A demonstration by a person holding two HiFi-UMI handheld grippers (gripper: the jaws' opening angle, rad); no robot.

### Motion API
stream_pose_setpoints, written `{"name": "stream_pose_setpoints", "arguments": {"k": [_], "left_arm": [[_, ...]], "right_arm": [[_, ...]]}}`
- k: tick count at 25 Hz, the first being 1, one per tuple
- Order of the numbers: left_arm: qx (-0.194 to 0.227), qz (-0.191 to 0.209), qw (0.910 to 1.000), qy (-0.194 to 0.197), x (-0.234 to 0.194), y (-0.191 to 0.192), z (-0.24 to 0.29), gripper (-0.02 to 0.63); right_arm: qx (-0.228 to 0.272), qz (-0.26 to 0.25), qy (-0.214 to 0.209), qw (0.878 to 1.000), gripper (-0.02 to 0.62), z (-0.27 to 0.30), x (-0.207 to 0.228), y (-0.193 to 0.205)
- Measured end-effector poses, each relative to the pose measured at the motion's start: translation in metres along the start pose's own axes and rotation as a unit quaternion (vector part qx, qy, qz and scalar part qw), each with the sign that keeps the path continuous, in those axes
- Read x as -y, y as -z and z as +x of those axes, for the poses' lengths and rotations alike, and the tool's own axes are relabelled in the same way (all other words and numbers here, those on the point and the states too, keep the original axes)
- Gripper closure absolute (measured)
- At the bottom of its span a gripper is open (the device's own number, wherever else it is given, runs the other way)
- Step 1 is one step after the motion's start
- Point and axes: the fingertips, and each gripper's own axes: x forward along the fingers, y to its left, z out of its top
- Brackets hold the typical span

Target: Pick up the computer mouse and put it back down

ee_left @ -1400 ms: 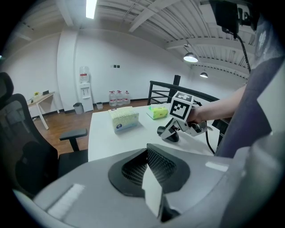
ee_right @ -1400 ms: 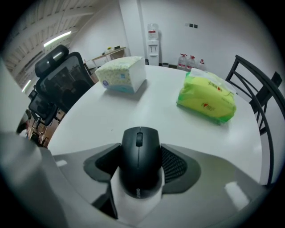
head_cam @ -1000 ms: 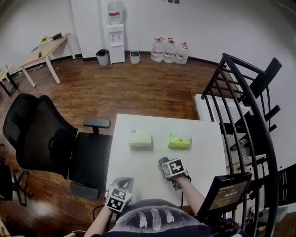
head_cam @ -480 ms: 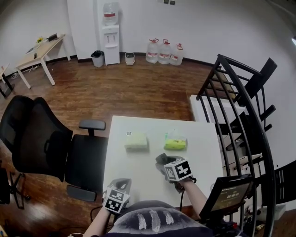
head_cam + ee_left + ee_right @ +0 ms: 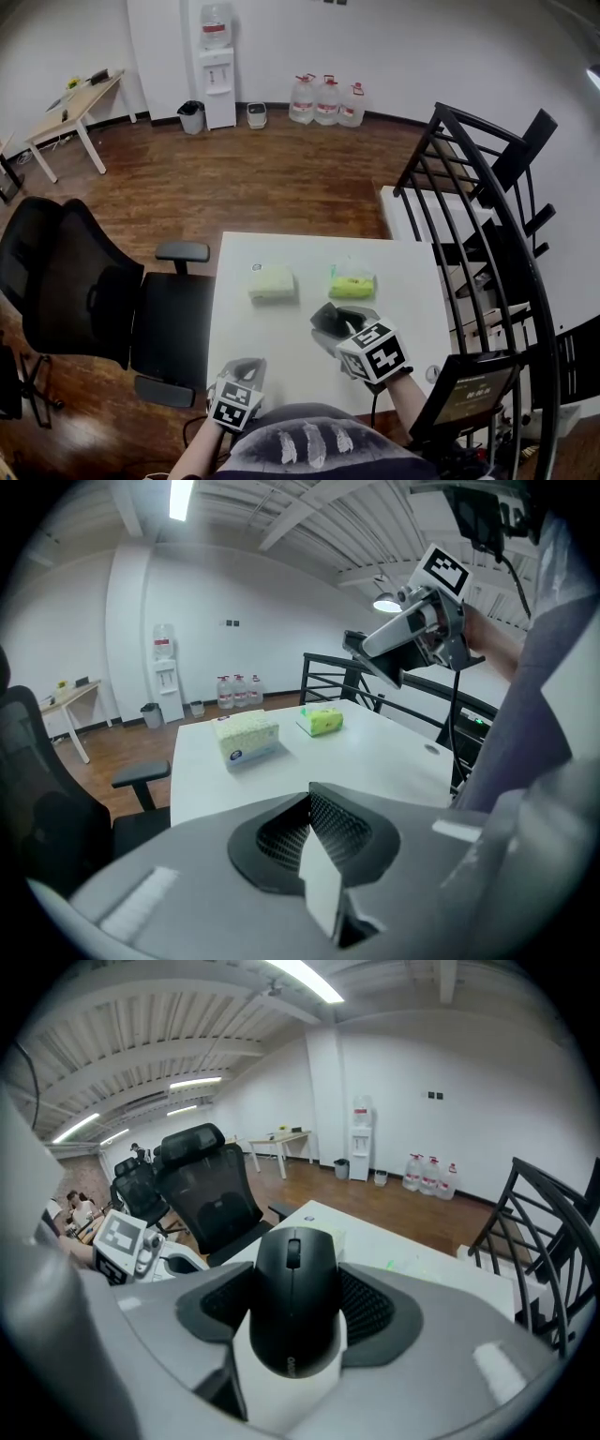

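Head view looks down on the big white table with a black office chair just beside its left side. Only this view shows the whole table top from above. Two things lie near its far end: a pale tissue box and a smaller green pack, a little apart.

The left gripper sits low at the near left corner of the table. Its own view shows its two jaws pressed together with nothing between them. That view also shows something the head view does not: the right gripper seen from the side, up in the air with open space between it and the table.

The smallest thing is the black computer mouse. It is off the table, pinched by its two sides between the right gripper's jaws. Only the right gripper view shows its top and wheel. Its long way runs along the jaws. The wheel end points away from the camera, out toward the table's far end.
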Motion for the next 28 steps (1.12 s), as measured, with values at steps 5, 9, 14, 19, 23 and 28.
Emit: {"name": "stream_pose_setpoints", "arguments": {"k": [5, 9, 14, 19, 23, 28], "left_arm": [[0.006, 0.003, 1.0000, -0.005, -0.001, -0.005, 0.000, 0.591], [0.008, 0.001, 0.9999, -0.008, -0.001, -0.011, 0.001, 0.591], [0.006, -0.010, 0.9992, -0.038, -0.014, -0.010, -0.002, 0.591], [0.014, -0.009, 0.9991, -0.039, -0.015, -0.015, -0.005, 0.591], [0.018, -0.001, 0.9991, -0.039, -0.013, -0.019, -0.007, 0.591], [0.025, 0.003, 0.9985, -0.048, -0.016, -0.027, -0.013, 0.591]], "right_arm": [[0.011, -0.028, -0.016, 0.999, 0.305, -0.014, -0.016, -0.014], [0.019, -0.052, -0.014, 0.998, 0.305, -0.027, -0.017, -0.024], [0.033, -0.063, -0.012, 0.997, 0.305, -0.034, -0.020, -0.033], [0.037, -0.072, -0.012, 0.997, 0.305, -0.036, -0.024, -0.037], [0.046, -0.076, -0.017, 0.996, 0.305, -0.041, -0.027, -0.041], [0.053, -0.082, -0.022, 0.995, 0.305, -0.045, -0.031, -0.045]]}}
